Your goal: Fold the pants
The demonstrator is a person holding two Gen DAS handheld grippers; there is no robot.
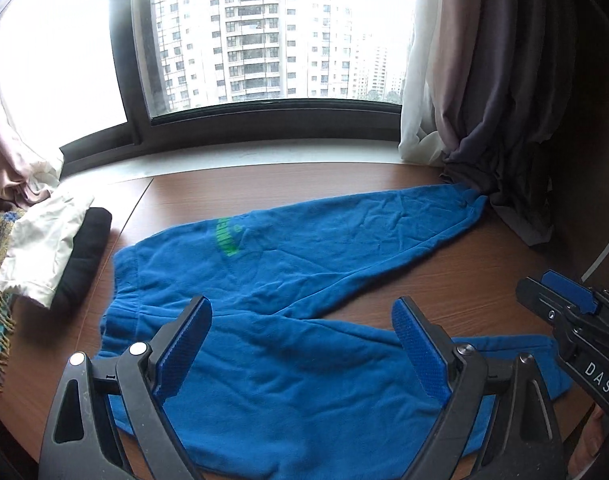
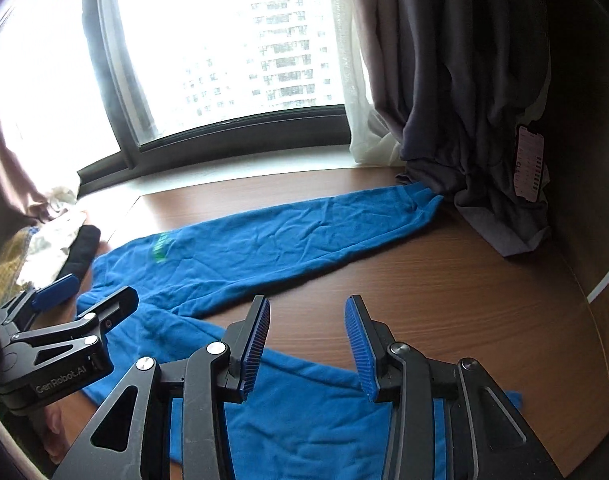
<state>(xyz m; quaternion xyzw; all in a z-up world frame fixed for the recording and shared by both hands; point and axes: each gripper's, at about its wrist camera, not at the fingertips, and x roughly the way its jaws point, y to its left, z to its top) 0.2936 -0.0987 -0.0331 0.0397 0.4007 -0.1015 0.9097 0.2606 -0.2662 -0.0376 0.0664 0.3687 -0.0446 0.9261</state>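
Blue sweatpants lie across the counter, legs stretching toward frame right; both jaws hover above the near leg, open and empty.

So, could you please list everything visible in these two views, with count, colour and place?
pants: one, blue with green print, spread on the table, legs apart
table: one, brown wood, under the pants
folded clothes: a pile, white on black, table's left edge
fringed blanket: one, yellow plaid, far left
curtains: grey and white at right, pinkish at left
window: one, dark frame, tower blocks outside
tag: one, pale, on the right curtain
left gripper: black, blue pads, open above the pants
right gripper: black, blue pads, open, holding nothing
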